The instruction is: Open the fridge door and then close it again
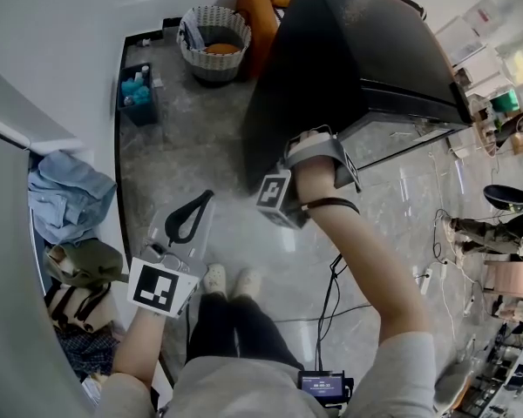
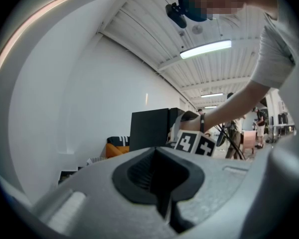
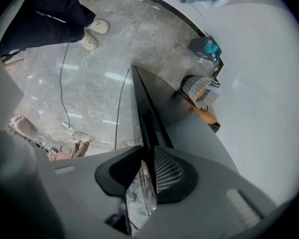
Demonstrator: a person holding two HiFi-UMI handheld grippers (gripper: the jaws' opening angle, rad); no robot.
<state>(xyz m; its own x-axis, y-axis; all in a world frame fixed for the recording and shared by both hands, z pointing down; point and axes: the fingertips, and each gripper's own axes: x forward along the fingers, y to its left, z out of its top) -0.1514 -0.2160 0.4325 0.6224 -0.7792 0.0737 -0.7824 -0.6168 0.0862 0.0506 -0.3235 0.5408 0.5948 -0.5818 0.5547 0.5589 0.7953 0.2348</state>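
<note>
The black fridge [image 1: 349, 50] stands at the upper right of the head view, its glass door [image 1: 392, 138] facing down-right. My right gripper [image 1: 309, 139] is at the door's near edge, and its tips are hidden by my hand. In the right gripper view the right gripper [image 3: 147, 176] is shut on the thin door edge [image 3: 142, 108], with a pad on each side. My left gripper [image 1: 192, 216] hangs low at the left, away from the fridge. It is shut with nothing in it [image 2: 162, 183]. From there the fridge [image 2: 149, 128] shows ahead.
A wicker basket [image 1: 213, 37], an orange seat [image 1: 257, 7] and a dark bin of blue items [image 1: 138, 90] stand by the curved wall. Clothes and bags [image 1: 65, 194] are piled at the left. A cable [image 1: 331, 294] runs over the floor by my feet [image 1: 231, 279].
</note>
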